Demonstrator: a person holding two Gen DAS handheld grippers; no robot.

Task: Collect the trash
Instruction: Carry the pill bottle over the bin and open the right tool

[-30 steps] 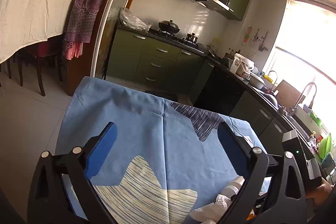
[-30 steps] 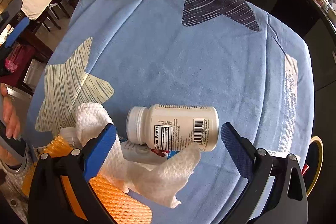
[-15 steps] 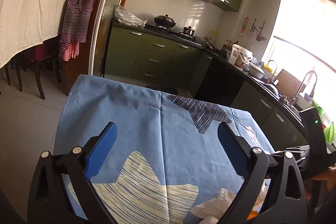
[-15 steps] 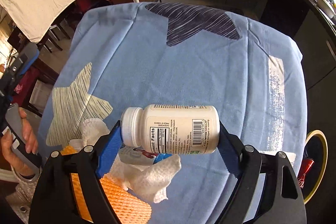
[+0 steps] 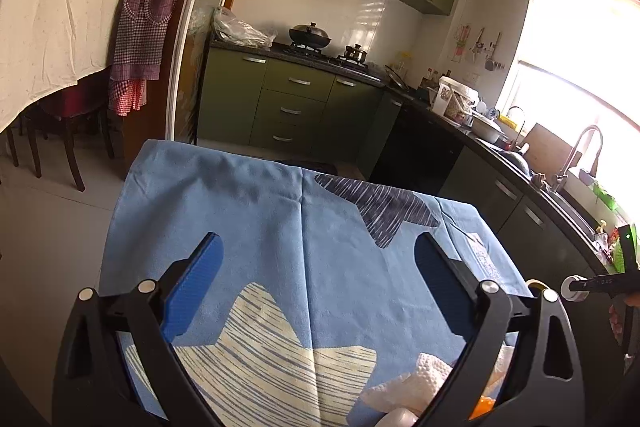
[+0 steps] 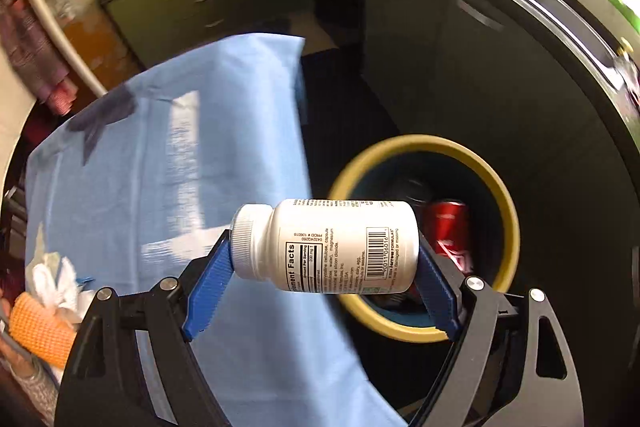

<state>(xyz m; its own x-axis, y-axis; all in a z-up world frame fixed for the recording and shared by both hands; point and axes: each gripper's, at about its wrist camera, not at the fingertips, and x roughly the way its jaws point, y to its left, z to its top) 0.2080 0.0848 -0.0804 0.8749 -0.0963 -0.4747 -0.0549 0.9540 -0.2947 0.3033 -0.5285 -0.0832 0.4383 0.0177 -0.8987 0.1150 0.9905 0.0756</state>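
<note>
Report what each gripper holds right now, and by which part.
The right gripper holds a white pill bottle lengthwise, one pad on its cap, the other on its base. The left gripper is open and holds nothing.

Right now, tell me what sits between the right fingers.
In the right wrist view, a white pill bottle lies sideways, clamped end to end between the blue fingers, with the yellow-rimmed bin behind it.

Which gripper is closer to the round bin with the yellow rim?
The right gripper: it holds the white plastic pill bottle just beside the yellow-rimmed bin. The left gripper is open over the blue tablecloth, farther away.
</note>
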